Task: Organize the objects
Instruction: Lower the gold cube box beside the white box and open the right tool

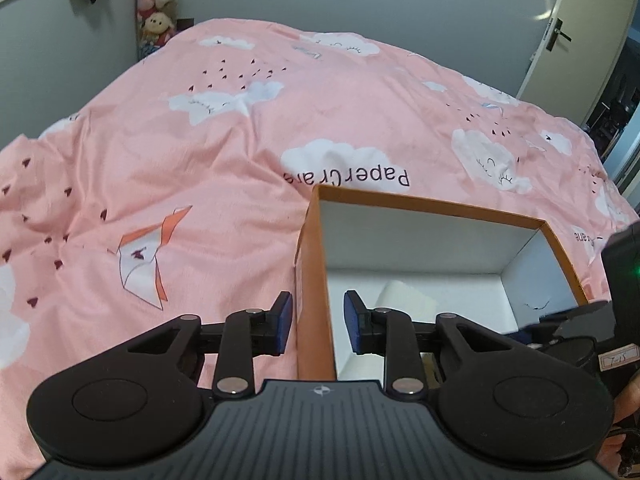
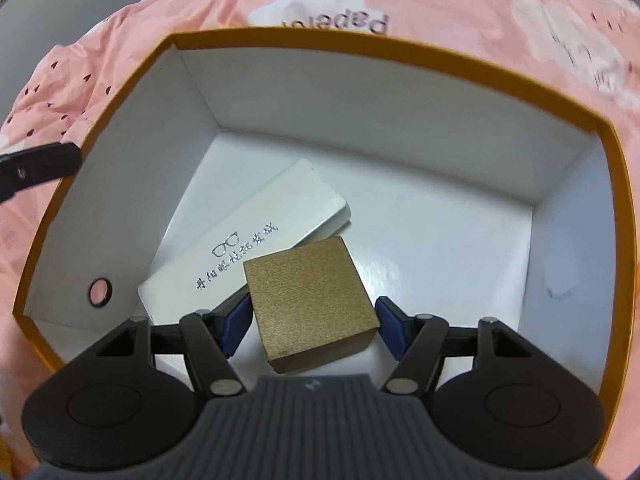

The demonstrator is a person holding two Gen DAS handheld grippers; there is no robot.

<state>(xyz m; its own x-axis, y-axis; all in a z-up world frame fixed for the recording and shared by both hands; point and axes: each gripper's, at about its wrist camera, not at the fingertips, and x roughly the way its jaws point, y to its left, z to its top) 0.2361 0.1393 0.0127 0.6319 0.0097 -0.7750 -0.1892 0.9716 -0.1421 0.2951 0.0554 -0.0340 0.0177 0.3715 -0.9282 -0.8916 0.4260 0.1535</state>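
Nearest the right wrist camera, the right gripper [image 2: 311, 326] reaches down inside the orange box [image 2: 360, 46], its blue pads [image 2: 390, 326] spread on either side of a gold-brown cube [image 2: 310, 300]. The left pad lies against the cube's side, while whether the right pad touches it cannot be told, so a firm hold cannot be confirmed. Partly under the cube's far left edge, a white glasses case [image 2: 240, 248] lies flat on the box's white floor, running diagonally from the near left wall toward the middle. A small round hole [image 2: 100, 292] pierces the left wall near its near end.

On the box's left wall, the left gripper [image 1: 318, 326] straddles the cardboard, one blue pad [image 1: 284, 322] outside and the other inside, with narrow gaps at both faces, so it is parted and grips nothing visibly. Beyond the box spreads the pink cloud-print duvet [image 1: 160, 152], and farther off plush toys [image 1: 156, 0] stand by the grey wall, a white door [image 1: 576, 20] at the far right.
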